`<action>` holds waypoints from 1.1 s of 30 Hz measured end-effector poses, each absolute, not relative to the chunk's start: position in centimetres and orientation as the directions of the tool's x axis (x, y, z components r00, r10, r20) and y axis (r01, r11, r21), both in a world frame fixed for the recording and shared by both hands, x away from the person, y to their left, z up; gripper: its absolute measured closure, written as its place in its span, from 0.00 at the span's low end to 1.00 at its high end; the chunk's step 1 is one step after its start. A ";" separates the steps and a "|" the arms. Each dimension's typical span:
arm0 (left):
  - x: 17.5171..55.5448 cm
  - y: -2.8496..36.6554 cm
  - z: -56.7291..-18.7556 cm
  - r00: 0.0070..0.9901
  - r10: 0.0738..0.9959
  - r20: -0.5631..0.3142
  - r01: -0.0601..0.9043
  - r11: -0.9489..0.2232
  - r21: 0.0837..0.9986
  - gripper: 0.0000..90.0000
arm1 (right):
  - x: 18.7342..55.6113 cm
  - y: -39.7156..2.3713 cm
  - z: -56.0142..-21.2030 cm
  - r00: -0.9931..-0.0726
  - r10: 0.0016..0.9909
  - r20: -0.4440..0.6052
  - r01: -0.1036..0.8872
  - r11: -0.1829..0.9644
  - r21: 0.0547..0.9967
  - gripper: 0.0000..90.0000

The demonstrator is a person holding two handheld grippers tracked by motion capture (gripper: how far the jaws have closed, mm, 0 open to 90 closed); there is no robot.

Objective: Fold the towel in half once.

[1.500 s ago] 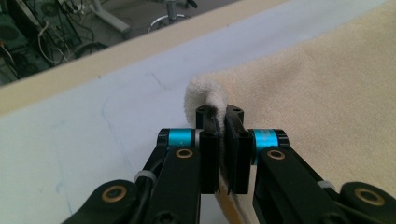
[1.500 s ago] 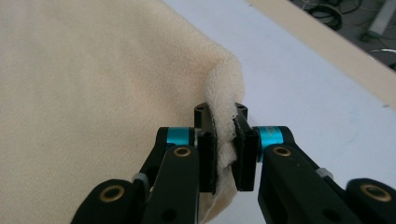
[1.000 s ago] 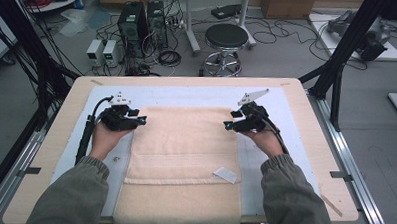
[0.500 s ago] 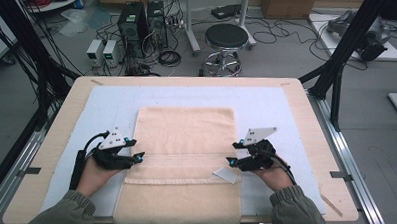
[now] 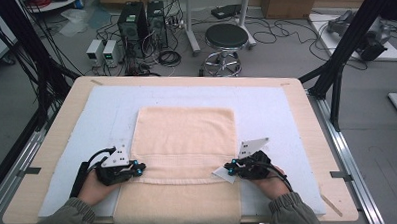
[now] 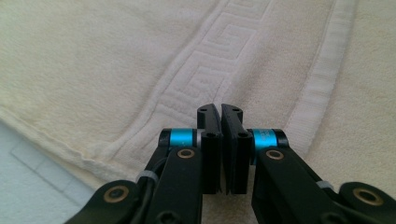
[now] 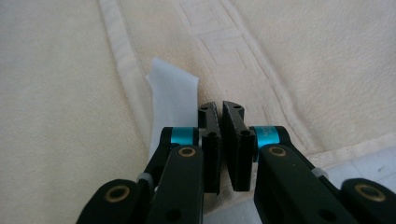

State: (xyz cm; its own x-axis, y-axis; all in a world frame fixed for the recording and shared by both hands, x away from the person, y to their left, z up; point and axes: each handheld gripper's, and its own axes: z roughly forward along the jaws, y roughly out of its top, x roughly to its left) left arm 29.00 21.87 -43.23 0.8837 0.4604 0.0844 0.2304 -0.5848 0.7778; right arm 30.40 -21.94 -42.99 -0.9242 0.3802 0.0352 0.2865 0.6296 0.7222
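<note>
Since the earlier frames you had drawn both hands from the upper middle of the high view down toward its lower edge, and the towel's (image 5: 187, 142) far edge came along, folded over the near part. The left tool (image 5: 137, 168) and right tool (image 5: 227, 167) had just been closing and looked clenched, nothing visibly between the jaws. The cream towel lay mid-worktop (image 5: 296, 88), key-pattern border showing, its white label (image 7: 170, 100) by the right tool, probably for squaring the fold.
</note>
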 end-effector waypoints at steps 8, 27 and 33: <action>26.7 23.3 -40.1 0.873 0.478 0.094 0.203 -0.531 0.822 0.97 | 28.1 -21.7 -39.2 -0.942 0.335 -0.001 0.212 0.597 0.774 0.96; 24.6 23.9 -39.8 0.850 0.520 0.085 0.236 -0.520 0.821 0.57 | 27.1 -21.8 -38.4 -0.936 0.350 0.043 0.251 0.575 0.778 0.58; 30.4 24.2 -40.3 0.755 0.649 0.096 0.284 -0.455 0.844 0.47 | 33.4 -22.6 -38.8 -0.873 0.486 0.047 0.337 0.528 0.779 0.42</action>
State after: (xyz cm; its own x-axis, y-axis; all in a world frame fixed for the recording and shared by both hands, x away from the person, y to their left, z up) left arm 30.36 24.21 -40.25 0.7548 0.6488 0.0963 0.2836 -0.4551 0.8441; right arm 33.42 -22.62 -38.77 -0.8727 0.4860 0.0475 0.3367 0.5285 0.7793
